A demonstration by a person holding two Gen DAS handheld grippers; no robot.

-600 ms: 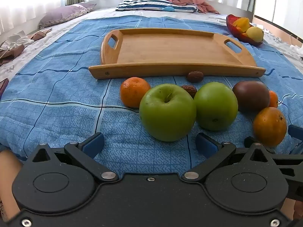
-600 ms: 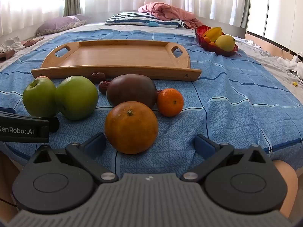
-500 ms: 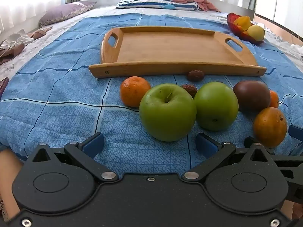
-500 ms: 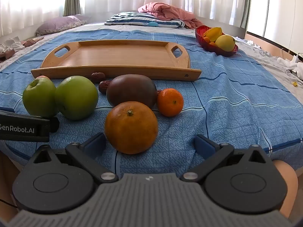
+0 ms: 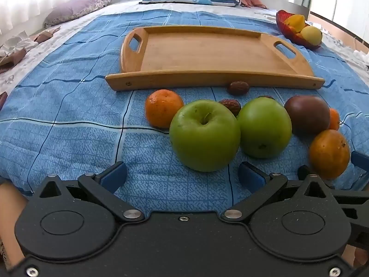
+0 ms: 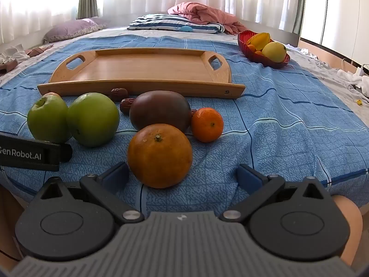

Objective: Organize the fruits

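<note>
Loose fruit lies on a blue checked bedspread in front of an empty wooden tray [image 5: 207,77] [image 6: 138,87]. My left gripper [image 5: 182,176] is open just short of a green apple [image 5: 204,135]; a second green apple [image 5: 264,127] sits to its right. Around them are a small orange [image 5: 163,108], a dark brown fruit [image 5: 307,114] and brown dates [image 5: 238,88]. My right gripper [image 6: 182,175] is open, with a large orange [image 6: 159,155] just ahead between its fingertips, untouched. Behind it lie the dark brown fruit [image 6: 160,110], a mandarin [image 6: 207,124] and both green apples [image 6: 92,118].
A red bowl [image 6: 263,57] with yellow and orange fruit stands at the far right of the bed. Pillows and a pink blanket [image 6: 203,15] lie at the head. The left gripper's body [image 6: 30,154] juts in at the right wrist view's left edge.
The left wrist view has tilted down slightly, so the tray and fruit sit a touch lower in frame. The right gripper and all fruit have stayed still.
</note>
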